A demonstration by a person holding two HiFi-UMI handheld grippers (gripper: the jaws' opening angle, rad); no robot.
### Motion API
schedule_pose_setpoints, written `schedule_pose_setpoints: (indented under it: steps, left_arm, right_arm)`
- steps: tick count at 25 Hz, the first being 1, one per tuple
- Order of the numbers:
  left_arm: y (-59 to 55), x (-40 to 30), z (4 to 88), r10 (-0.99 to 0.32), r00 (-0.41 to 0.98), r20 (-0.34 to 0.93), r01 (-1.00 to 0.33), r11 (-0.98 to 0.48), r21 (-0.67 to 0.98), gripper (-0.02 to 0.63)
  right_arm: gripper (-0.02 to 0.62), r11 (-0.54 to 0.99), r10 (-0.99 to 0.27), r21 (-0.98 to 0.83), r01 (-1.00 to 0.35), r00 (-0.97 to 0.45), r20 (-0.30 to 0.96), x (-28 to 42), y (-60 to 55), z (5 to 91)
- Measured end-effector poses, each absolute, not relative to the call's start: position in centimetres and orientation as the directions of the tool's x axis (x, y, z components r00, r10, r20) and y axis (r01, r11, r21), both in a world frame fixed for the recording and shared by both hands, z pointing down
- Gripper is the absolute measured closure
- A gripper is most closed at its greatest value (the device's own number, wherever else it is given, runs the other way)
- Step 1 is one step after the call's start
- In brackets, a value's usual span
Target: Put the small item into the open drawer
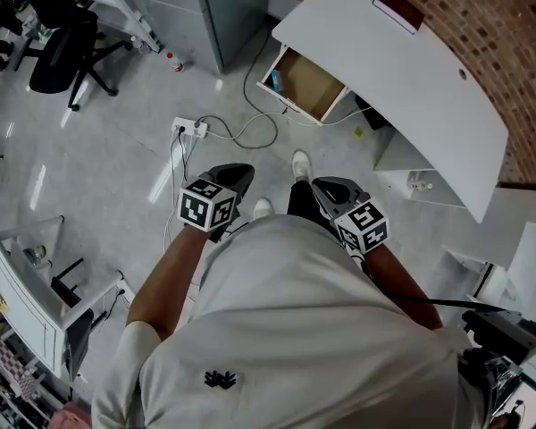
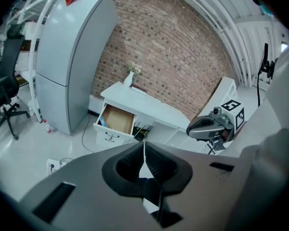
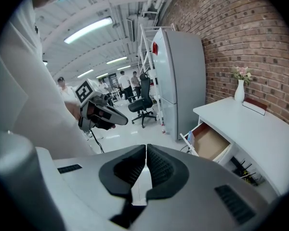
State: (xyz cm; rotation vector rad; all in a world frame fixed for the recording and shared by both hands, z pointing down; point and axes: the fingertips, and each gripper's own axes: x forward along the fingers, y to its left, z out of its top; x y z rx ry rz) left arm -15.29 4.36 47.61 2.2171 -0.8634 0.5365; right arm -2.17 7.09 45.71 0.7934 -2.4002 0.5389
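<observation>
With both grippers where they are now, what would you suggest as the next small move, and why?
Probably step towards the white desk. Its open wooden-lined drawer is some way ahead, out of reach. The left gripper and right gripper are both shut with nothing between their jaws, so a small item has yet to be picked up before anything can go in.

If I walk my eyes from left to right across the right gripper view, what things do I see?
left gripper → black office chair → grey fridge → open drawer → white vase
</observation>
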Motion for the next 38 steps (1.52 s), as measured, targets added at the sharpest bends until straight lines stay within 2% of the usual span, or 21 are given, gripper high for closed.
schedule_pose_setpoints:
  steps: [38]
  left_arm:
    - [9.9, -13.0, 46.9, -0.383, 0.728, 0.568, -0.662, -0.608, 0.438, 0.575]
  right_arm:
    - [0.566, 0.751, -0.437, -0.156, -0.642, -0.660, 0.611, -1.9, 12.3, 44.8]
